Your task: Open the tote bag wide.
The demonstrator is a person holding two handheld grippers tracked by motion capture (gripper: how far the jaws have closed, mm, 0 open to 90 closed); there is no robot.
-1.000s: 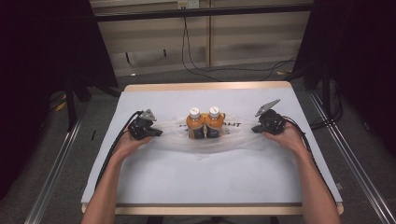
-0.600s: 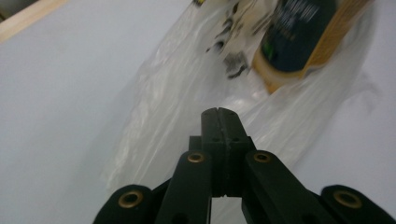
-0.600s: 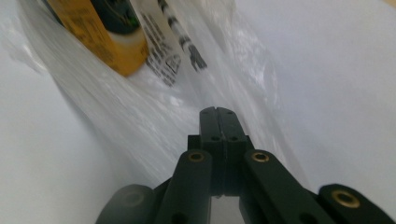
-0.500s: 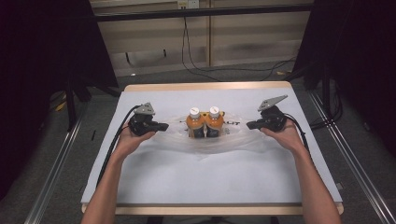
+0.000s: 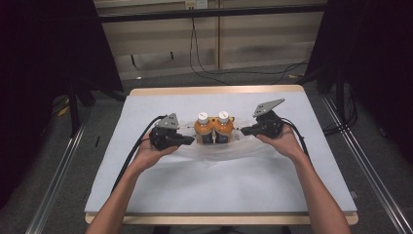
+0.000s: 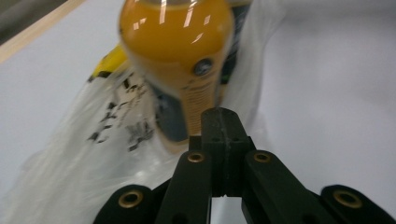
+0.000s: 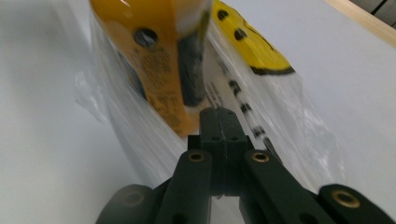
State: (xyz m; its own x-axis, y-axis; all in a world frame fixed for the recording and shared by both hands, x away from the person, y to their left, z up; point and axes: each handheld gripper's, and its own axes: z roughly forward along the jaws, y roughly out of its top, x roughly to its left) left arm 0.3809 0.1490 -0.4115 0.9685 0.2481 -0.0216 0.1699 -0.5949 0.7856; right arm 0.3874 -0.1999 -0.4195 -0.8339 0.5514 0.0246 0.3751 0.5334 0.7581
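Two orange juice bottles (image 5: 213, 127) with white caps stand side by side at the middle of the bench (image 5: 292, 195), inside a clear plastic bag (image 5: 229, 148) that lies crumpled around their bases. The left gripper (image 5: 191, 141) comes in from the left and the right gripper (image 5: 245, 130) from the right, each tip reaching the bag just beside a bottle. In the left gripper view the jaws are pressed together with no gap, their tip against the film in front of a blurred bottle (image 6: 180, 60); whether any plastic is pinched between them cannot be told. The right gripper view shows the same: jaws closed flat together at the bag (image 7: 261, 107), close to the bottle (image 7: 154, 56), with a yellow printed patch (image 7: 250, 44) beyond. The bottle labels are too blurred to read, and the bottle tops are cut off in both gripper views.
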